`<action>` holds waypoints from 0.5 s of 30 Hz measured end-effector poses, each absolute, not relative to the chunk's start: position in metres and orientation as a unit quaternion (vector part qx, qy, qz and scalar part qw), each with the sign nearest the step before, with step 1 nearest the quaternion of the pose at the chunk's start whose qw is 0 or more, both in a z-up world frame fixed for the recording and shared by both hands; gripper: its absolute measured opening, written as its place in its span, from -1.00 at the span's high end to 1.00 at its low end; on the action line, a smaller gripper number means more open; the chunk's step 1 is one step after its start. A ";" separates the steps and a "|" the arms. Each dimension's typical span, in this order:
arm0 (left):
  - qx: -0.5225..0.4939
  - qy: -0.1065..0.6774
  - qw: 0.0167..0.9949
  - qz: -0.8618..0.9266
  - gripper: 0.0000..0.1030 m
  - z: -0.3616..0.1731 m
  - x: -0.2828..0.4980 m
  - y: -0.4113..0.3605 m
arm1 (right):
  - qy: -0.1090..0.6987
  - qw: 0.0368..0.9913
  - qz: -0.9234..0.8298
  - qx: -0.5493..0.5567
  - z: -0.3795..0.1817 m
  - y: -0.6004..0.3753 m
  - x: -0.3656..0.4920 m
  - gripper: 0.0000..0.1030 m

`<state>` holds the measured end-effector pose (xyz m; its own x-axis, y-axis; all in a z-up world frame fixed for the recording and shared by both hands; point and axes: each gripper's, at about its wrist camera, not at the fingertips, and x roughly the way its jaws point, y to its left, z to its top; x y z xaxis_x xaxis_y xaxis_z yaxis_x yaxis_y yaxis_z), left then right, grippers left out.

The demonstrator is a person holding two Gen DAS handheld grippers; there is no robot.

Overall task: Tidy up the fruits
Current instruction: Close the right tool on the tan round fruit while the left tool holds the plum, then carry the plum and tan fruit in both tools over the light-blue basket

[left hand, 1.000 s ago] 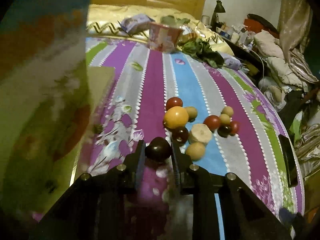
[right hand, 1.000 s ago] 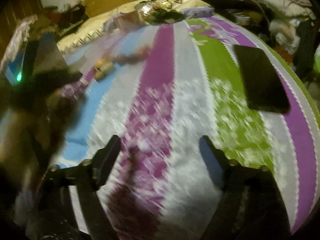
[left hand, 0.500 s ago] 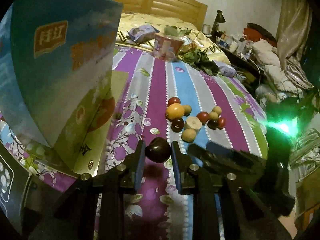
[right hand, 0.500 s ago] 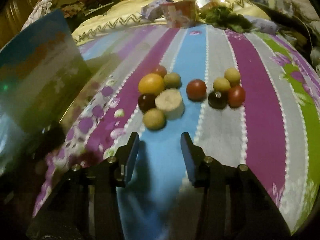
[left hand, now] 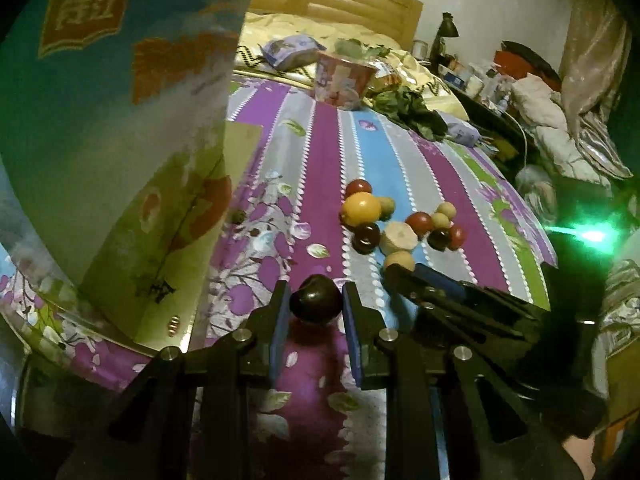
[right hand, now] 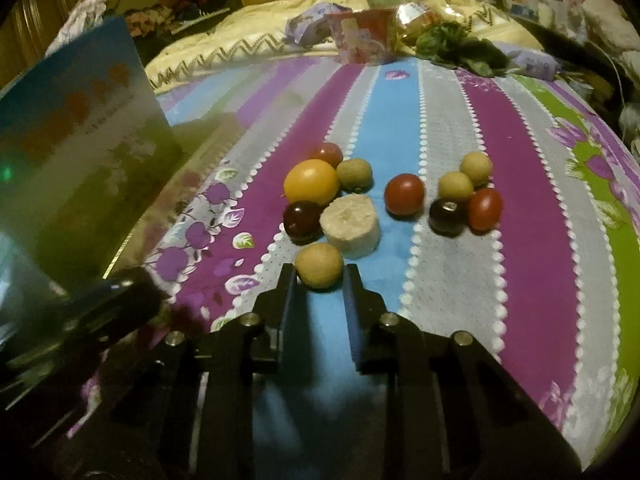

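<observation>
My left gripper [left hand: 315, 302] is shut on a dark plum [left hand: 315, 299], held above the striped bedspread [left hand: 320, 152]. A cluster of fruits lies ahead: an orange [left hand: 360, 209], a dark cherry [left hand: 366, 237], a banana slice [left hand: 398, 236], red tomatoes and tan longans. My right gripper [right hand: 319, 280] is open, its tips on either side of a tan longan [right hand: 319, 265] at the near edge of the cluster, beside the banana slice [right hand: 351, 226] and orange [right hand: 311, 182]. The right gripper also shows in the left wrist view [left hand: 404, 276].
A tall blue and green printed box [left hand: 120, 128] stands at the left with its open flap. A pink paper cup [left hand: 342, 80], leafy greens [left hand: 412, 110] and packets lie at the far end by the wooden headboard. Clutter sits beyond the bed's right edge.
My right gripper has swung from the bed's right side to the fruit cluster and narrowed around the near longan. My left gripper has held the plum throughout, drawing back slightly.
</observation>
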<state>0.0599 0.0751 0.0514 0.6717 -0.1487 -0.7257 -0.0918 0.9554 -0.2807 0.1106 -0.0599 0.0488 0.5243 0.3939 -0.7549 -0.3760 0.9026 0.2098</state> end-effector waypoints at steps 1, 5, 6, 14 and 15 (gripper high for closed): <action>-0.149 0.406 0.901 -0.024 0.51 0.051 0.059 0.073 | 0.431 0.874 0.223 0.017 0.053 -0.069 0.105 0.54; -0.143 0.415 0.895 -0.076 0.51 0.048 0.057 0.058 | 0.428 0.876 0.219 0.031 0.061 -0.104 0.075 0.53; -0.136 0.420 0.893 -0.089 0.51 0.045 0.056 0.052 | 0.431 0.875 0.216 0.031 0.059 -0.111 0.067 0.53; -0.113 0.440 0.884 -0.112 0.46 0.018 0.058 0.029 | 0.452 0.868 0.203 0.020 0.045 -0.121 0.052 0.49; -0.113 0.437 0.885 -0.117 0.37 0.018 0.057 0.028 | 0.451 0.869 0.203 0.017 0.045 -0.120 0.053 0.48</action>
